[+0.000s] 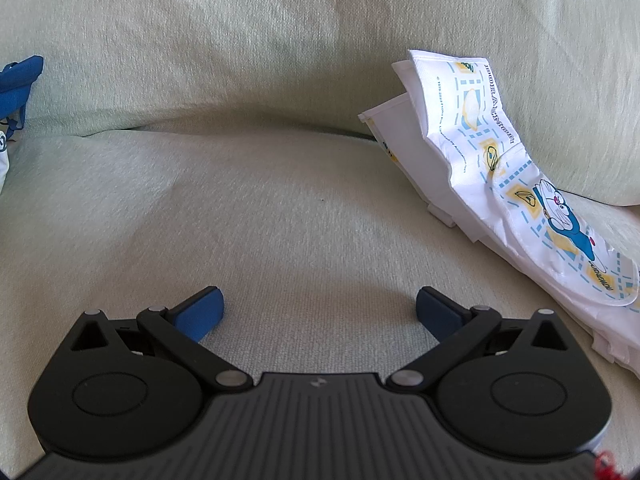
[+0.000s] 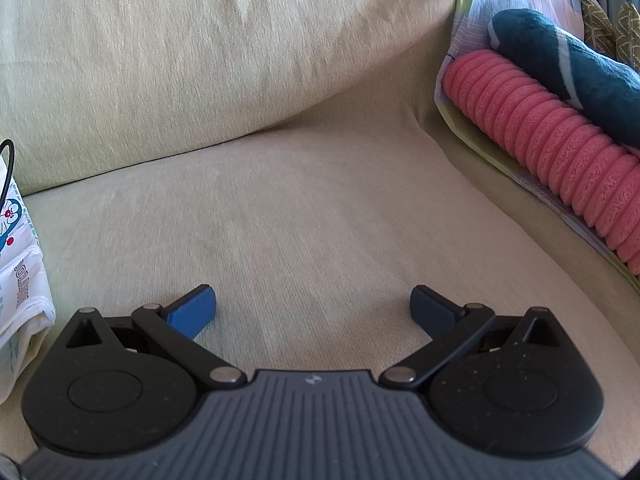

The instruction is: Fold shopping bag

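A white shopping bag [image 1: 492, 168] printed with blue cartoon cats and yellow squares lies folded into a long strip at the right of the left wrist view, its far end propped against the sofa's back cushion. My left gripper [image 1: 320, 310] hovers over the bare seat to the left of it, open, nothing between its blue pads. In the right wrist view the same bag [image 2: 18, 280] shows at the left edge. My right gripper [image 2: 313, 308] is open above the seat to the right of the bag, touching nothing.
Everything rests on a pale green sofa seat [image 1: 260, 220] with a back cushion [image 1: 240, 48] behind. A blue-strapped item [image 1: 18, 88] sits at the far left. On the right lie a pink ribbed roll [image 2: 552, 148] and a dark teal cloth [image 2: 568, 60] on a plastic bag.
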### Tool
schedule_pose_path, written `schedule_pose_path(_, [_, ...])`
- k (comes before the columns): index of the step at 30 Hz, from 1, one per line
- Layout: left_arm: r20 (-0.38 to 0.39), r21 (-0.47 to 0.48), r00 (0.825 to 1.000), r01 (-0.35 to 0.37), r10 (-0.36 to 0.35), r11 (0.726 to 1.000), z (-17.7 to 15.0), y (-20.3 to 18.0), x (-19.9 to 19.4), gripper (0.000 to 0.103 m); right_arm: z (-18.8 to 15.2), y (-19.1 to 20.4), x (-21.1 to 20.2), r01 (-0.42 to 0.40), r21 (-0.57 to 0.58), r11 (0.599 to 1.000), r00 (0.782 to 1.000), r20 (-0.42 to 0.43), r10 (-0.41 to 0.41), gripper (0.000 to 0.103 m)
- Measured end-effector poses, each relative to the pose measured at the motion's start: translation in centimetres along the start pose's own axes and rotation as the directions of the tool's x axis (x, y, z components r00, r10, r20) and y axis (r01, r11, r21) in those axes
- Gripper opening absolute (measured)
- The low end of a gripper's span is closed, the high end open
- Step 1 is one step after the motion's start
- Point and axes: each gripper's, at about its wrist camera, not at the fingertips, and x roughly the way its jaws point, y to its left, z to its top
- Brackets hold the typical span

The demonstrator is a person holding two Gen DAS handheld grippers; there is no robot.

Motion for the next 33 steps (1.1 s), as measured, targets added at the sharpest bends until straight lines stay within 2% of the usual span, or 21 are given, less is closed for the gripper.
schedule_pose_path(33, [0.000,0.000,1.000,0.000,0.000,1.000,0.04,0.08,-0.02,0.103,-0.06,-0.11,-0.14,-0.003,0.000,1.000,1.000,-0.001,0.003,0.103])
